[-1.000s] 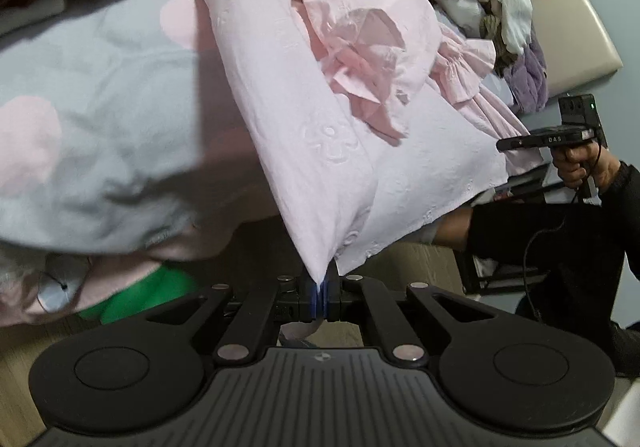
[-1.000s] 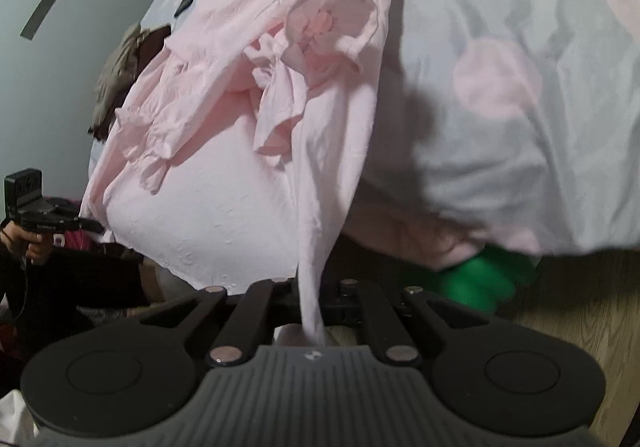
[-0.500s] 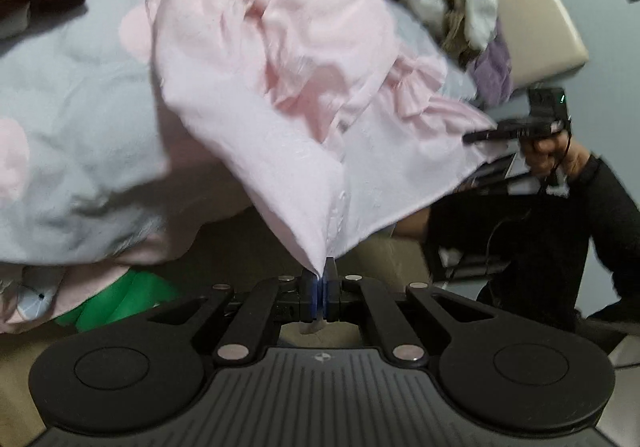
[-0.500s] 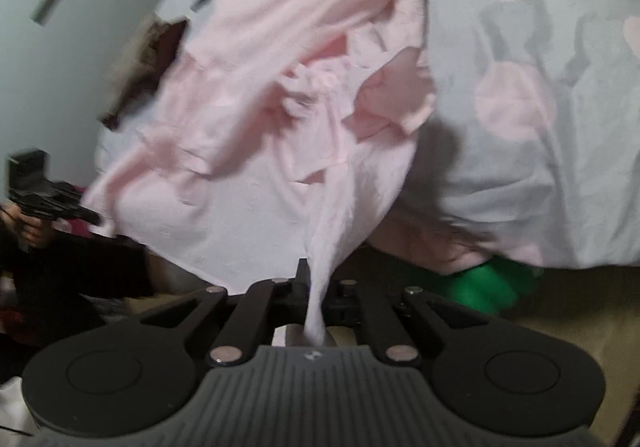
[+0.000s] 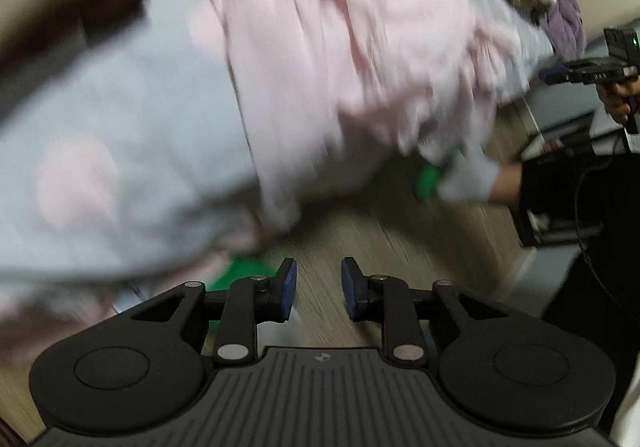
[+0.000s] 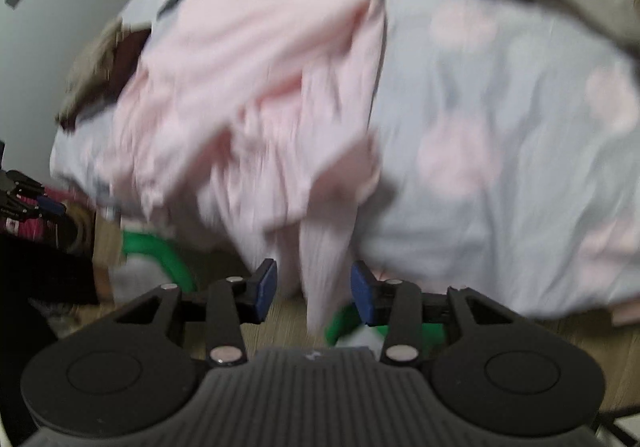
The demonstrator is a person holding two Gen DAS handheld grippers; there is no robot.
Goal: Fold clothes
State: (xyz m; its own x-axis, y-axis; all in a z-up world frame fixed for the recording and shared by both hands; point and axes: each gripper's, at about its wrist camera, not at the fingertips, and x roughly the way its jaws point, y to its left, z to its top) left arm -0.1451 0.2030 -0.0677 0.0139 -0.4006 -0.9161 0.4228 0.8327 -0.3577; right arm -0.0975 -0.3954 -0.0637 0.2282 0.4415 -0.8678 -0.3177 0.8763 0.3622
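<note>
Pink garment (image 6: 256, 87) on bed (image 6: 500, 207) (blurred)

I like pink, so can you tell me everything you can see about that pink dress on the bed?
The pink dress is pale, thin, soft-looking cloth with gathered ruffles, blurred here. It lies crumpled on the grey bedcover with pink spots, its lower part hanging over the bed's edge toward the wooden floor. One strip dangles between the open fingers of the right gripper; whether it touches them is unclear. The left gripper is open and apart from it.
</note>
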